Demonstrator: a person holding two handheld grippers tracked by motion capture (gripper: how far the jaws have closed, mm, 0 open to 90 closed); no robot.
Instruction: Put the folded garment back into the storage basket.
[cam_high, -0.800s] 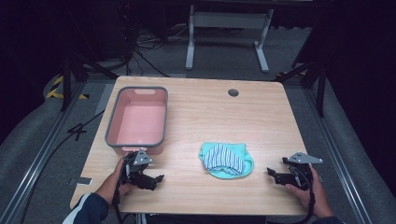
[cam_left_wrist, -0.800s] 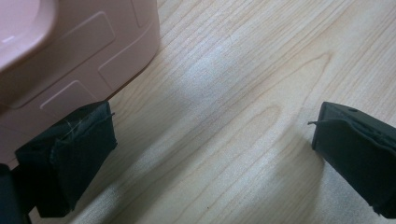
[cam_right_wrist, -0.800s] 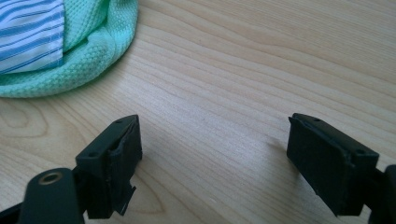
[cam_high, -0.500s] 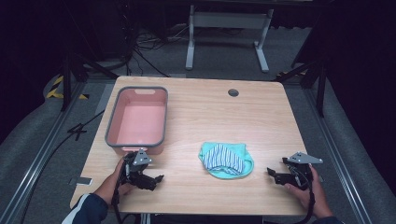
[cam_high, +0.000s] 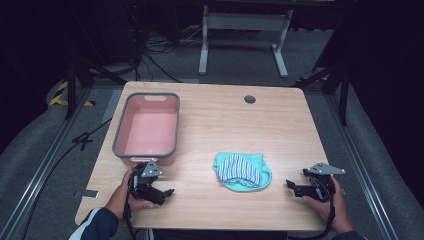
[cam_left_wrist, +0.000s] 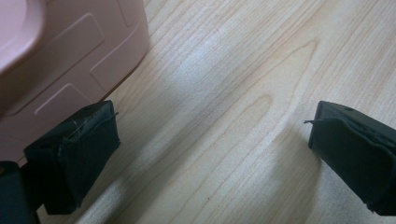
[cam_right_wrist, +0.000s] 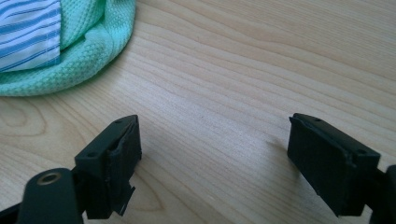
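Note:
A crumpled heap of cloth (cam_high: 242, 171), mint green with a blue-and-white striped piece on top, lies on the wooden table (cam_high: 225, 125) near its front middle. Its green edge (cam_right_wrist: 70, 51) reaches into the top left of the right gripper view. My right gripper (cam_high: 291, 187) rests at the front right of the table, open, jaws wide apart over bare wood (cam_right_wrist: 212, 154). My left gripper (cam_high: 169, 193) sits at the front left, just before the pink tub (cam_high: 147, 128), also open with nothing between its jaws (cam_left_wrist: 210, 154). The tub's pink wall (cam_left_wrist: 60, 70) stands close beside one jaw.
The tub has a grey rim and is empty inside. A round cable hole (cam_high: 249, 99) sits near the table's far edge. Beyond the table are a grey metal stand (cam_high: 245, 30), cables on the floor and dark surroundings.

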